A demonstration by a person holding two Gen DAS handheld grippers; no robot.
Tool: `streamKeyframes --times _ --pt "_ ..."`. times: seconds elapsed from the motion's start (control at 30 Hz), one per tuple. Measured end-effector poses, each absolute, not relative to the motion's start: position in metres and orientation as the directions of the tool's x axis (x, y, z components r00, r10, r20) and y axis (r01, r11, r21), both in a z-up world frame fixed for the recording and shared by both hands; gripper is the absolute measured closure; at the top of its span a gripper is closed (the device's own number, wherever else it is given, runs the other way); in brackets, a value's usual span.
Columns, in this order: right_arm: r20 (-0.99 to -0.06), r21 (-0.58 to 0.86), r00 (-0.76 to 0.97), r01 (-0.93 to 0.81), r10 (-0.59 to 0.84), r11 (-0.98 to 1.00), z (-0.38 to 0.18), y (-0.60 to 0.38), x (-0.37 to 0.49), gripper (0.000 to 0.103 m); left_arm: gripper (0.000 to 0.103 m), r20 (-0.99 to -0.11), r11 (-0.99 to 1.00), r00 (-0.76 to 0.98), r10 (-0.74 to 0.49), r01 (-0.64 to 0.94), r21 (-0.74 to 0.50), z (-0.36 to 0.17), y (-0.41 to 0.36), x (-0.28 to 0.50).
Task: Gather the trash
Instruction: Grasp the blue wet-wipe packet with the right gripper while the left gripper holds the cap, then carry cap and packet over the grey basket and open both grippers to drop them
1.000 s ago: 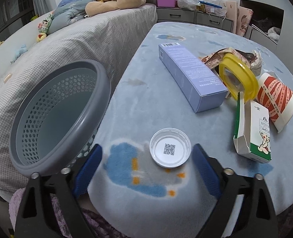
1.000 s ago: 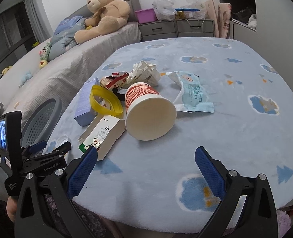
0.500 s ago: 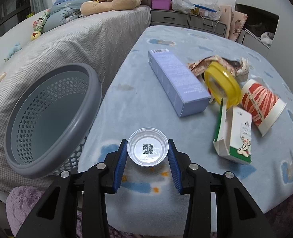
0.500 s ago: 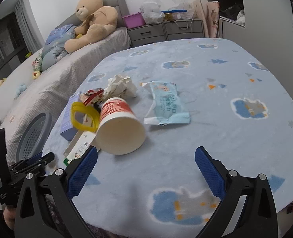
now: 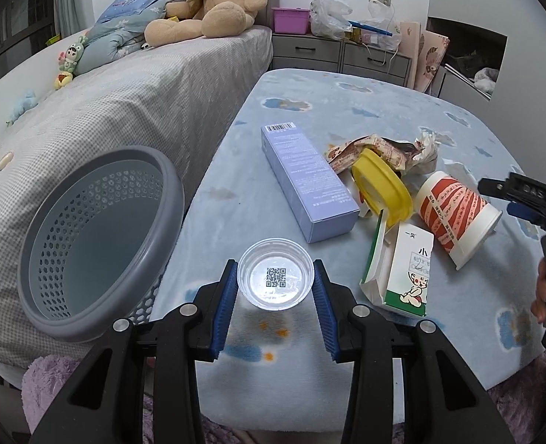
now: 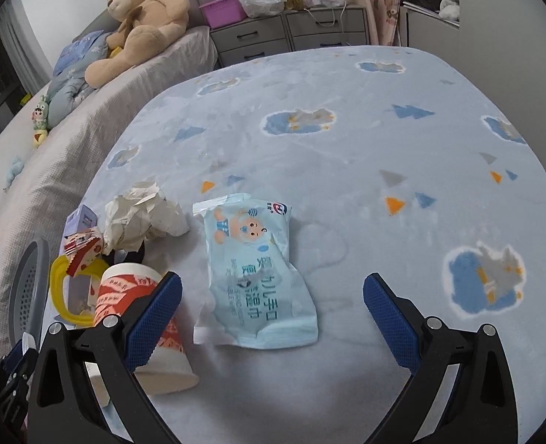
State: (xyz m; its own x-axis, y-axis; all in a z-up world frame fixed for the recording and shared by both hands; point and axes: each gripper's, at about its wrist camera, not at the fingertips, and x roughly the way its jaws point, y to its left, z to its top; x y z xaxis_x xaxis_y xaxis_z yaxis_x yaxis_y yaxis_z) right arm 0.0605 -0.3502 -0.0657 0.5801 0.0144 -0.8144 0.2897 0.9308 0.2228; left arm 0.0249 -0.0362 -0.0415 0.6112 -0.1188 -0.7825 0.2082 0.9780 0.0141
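Here the left gripper (image 5: 275, 298) has its jaws clamped on a clear lid (image 5: 275, 278), held near the bench (image 5: 309, 111) edge beside the grey basket (image 5: 88, 240). The right gripper (image 6: 273, 318), jaws wide apart, hovers over a wipes packet (image 6: 254, 277), with a paper cup (image 6: 139, 296) beside its left finger.
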Motion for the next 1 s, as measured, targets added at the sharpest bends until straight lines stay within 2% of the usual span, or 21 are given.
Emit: streamKeyframes --times 0.1,0.17,0.23,0.27,0.47,0.67,1.0 --pt "-0.838 0.186 0.545 0.289 -0.002 0.939 -0.075 -0.348 0.073 0.01 0.064 -0.785 0.979 0.609 -0.113 0.201 0.015 -0.042 -0.035 0.026" --pt "-0.852 0.174 0.524 0.286 -0.002 0.942 -0.081 -0.348 0.078 0.03 0.064 -0.787 0.98 0.607 -0.11 0.197 0.014 -0.042 -0.034 0.027" --pt "-0.852 0.156 0.523 0.281 -0.015 0.947 -0.082 -0.346 0.078 0.038 0.064 -0.788 0.981 0.606 -0.109 0.194 0.013 -0.043 -0.032 0.028" --pt "-0.848 0.159 0.53 0.274 -0.011 0.948 -0.08 -0.346 0.077 0.048 0.064 -0.789 0.981 0.604 -0.11 0.192 0.01 -0.043 -0.032 0.029" --pt "-0.821 0.189 0.57 0.309 -0.023 0.932 -0.069 -0.356 0.058 0.05 0.064 -0.788 0.982 0.602 -0.131 0.19 -0.018 -0.041 -0.023 0.03" --pt "-0.77 0.205 0.637 0.318 -0.048 0.925 -0.03 -0.344 0.027 0.051 0.064 -0.78 0.986 0.611 -0.133 0.165 -0.039 -0.036 0.001 0.033" --pt "-0.706 0.28 0.691 0.071 0.155 0.957 0.014 -0.219 0.023 0.05 0.064 -0.759 0.998 0.648 -0.061 0.051 -0.037 -0.023 0.079 0.049"
